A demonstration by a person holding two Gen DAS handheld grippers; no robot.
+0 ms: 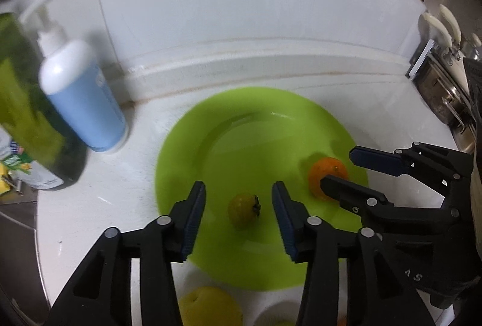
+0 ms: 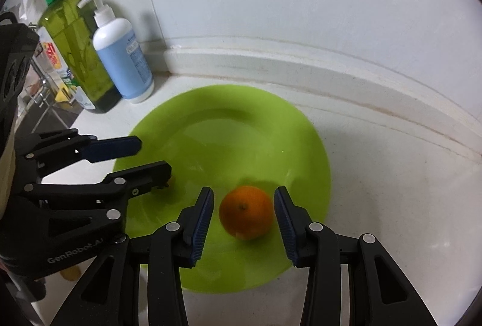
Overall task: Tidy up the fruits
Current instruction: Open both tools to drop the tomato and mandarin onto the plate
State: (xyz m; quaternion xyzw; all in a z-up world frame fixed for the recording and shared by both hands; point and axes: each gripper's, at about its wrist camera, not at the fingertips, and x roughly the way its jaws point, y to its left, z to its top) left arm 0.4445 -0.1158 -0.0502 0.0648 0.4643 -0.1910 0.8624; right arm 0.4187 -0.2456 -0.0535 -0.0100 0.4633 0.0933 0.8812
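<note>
Two fruits lie on the green plate (image 2: 229,112): an orange (image 2: 246,212) between the spread fingers of the right tool (image 2: 244,220), and a small yellow-green tomato (image 1: 243,210) between the spread fingers of the left tool (image 1: 239,211); neither tool grips anything. Judged step: both placed and let go, or about to be picked — cannot tell which. Another yellow fruit (image 1: 208,308) sits on the white surface (image 1: 99,205) just off the plate, probably next; that calls for pulling the left tool back toward it, fingers wide.
</note>
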